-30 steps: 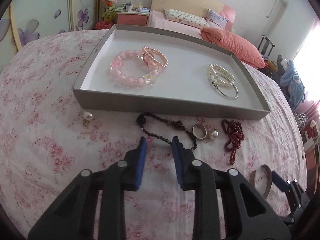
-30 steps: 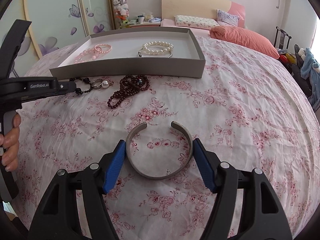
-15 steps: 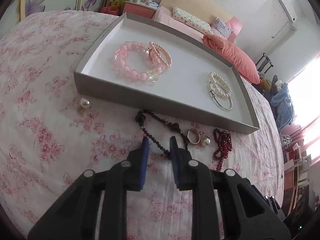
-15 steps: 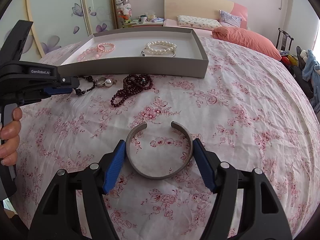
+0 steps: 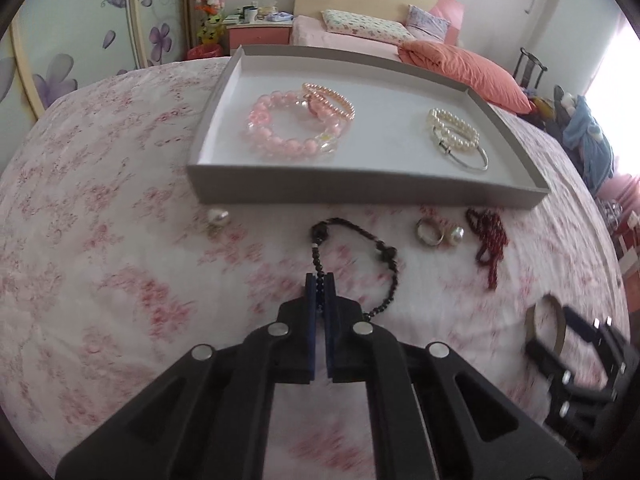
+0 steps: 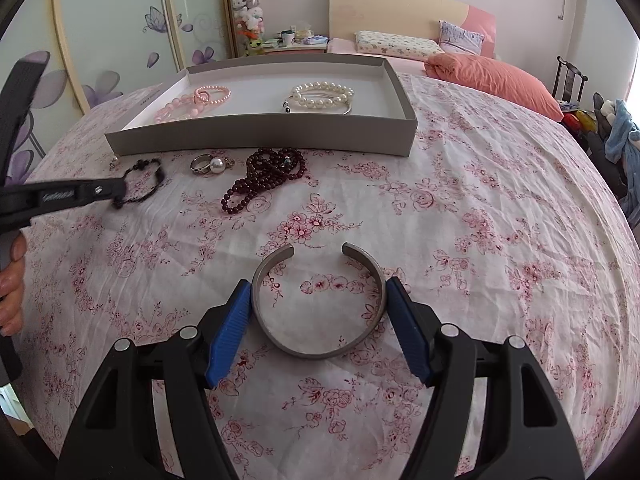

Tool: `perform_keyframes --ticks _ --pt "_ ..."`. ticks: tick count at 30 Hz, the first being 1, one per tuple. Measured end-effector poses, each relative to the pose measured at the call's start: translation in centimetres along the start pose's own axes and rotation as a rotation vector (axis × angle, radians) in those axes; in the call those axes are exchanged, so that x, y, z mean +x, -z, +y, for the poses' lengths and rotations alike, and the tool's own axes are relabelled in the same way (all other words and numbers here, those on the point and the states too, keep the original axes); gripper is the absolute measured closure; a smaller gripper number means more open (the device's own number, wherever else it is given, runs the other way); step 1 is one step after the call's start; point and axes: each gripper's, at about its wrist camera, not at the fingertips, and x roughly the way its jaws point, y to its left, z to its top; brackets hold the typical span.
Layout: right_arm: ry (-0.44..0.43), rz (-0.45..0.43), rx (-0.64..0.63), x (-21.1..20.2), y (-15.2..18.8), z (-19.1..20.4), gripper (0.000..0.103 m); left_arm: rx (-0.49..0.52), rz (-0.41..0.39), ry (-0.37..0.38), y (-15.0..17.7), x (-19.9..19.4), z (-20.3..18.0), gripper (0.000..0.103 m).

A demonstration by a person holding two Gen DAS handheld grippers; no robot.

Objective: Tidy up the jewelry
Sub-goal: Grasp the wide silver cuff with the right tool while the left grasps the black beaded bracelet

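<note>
My left gripper (image 5: 319,284) is shut on a strand of the black bead bracelet (image 5: 384,254), which lies on the floral bedspread in front of the grey tray (image 5: 360,196). The right wrist view shows the same gripper (image 6: 116,192) at the left, pinching the black bracelet (image 6: 144,166). My right gripper (image 6: 318,292) has its blue pads against both sides of a silver cuff bangle (image 6: 316,354) that rests flat on the bedspread. Inside the tray lie pink bead bracelets (image 5: 280,144) and a pearl bracelet (image 5: 456,132).
Loose on the bedspread before the tray: a silver ring (image 5: 428,232), a pearl (image 5: 456,234), a dark red bead string (image 5: 490,240) and a pearl earring (image 5: 218,216). A hand (image 6: 10,280) shows at the left edge. Pillows lie beyond the tray.
The left gripper's jaws have closed from a narrow gap onto the black bead strand, and its view has rolled. The right gripper and the cuff have not moved.
</note>
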Motion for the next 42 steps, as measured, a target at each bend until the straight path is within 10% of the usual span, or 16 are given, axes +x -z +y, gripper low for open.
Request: perform_keyframes --ticks 7,14,23,42 --pt "0.002 0.0 -0.004 0.0 0.0 0.0 0.035 0.085 0.021 -0.012 1.8 -1.7 3.2 0.097" --pt "0.008 0.002 -0.004 0.0 -0.2 0.1 0.035 0.081 0.008 -0.01 1.8 -1.6 3.1 0.075" --pt "0.021 0.006 -0.009 0.2 -0.3 0.1 0.035 0.116 -0.009 -0.073 1.7 -1.4 2.5 0.098" --pt "0.005 -0.026 0.037 -0.9 0.2 -0.6 0.036 0.047 -0.124 0.049 2.8 -5.2 4.7 0.098"
